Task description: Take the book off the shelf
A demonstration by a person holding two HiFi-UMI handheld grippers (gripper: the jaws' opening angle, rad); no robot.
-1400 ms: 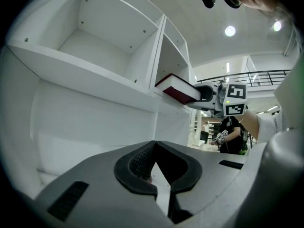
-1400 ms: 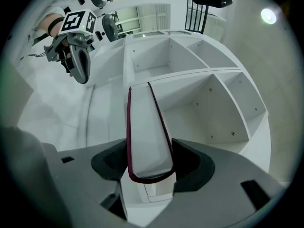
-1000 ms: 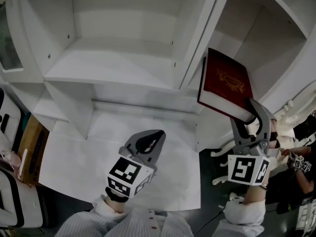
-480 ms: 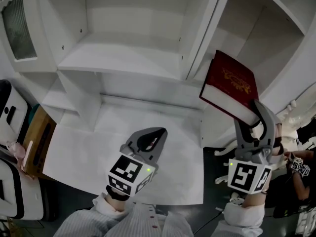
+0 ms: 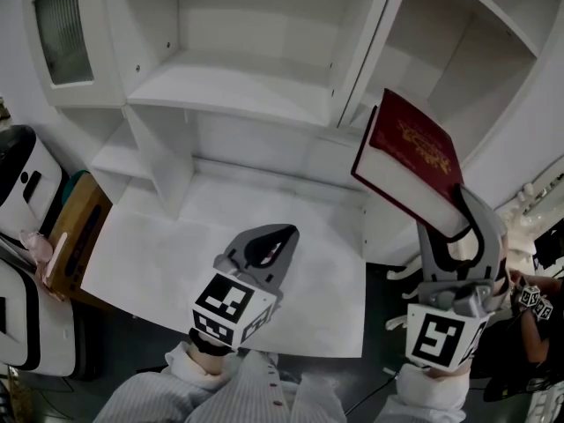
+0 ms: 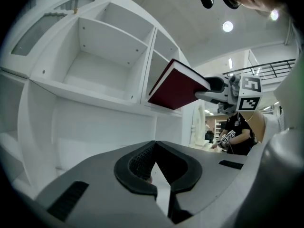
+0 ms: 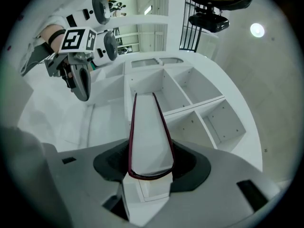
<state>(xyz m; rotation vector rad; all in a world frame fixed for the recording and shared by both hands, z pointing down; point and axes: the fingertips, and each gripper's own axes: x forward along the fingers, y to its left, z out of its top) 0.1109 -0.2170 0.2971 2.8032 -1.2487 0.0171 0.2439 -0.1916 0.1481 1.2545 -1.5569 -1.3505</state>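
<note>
A dark red hardcover book (image 5: 410, 161) with gold ornament hangs tilted in the air in front of the right shelf compartment (image 5: 454, 69), clear of the board. My right gripper (image 5: 456, 221) grips its lower corner; the jaws are closing with the pages between the pads. Looking along the right gripper (image 7: 149, 167), the book (image 7: 149, 137) runs away from me toward the shelves. My left gripper (image 5: 280, 233) is shut and empty, low over the white tabletop (image 5: 159, 263). In the left gripper view its jaws (image 6: 154, 148) meet at the tips, and the book (image 6: 175, 87) shows upper right.
The white shelf unit (image 5: 238, 104) has bare compartments at the back. A wooden item (image 5: 75, 236) and a white appliance (image 5: 22, 183) stand at the left. A person (image 5: 533, 302) is at the right edge, beyond the table's corner.
The book has come a little further out from the right compartment, still in my right gripper. The head view has shifted rightward across the shelf. The left gripper has stayed put.
</note>
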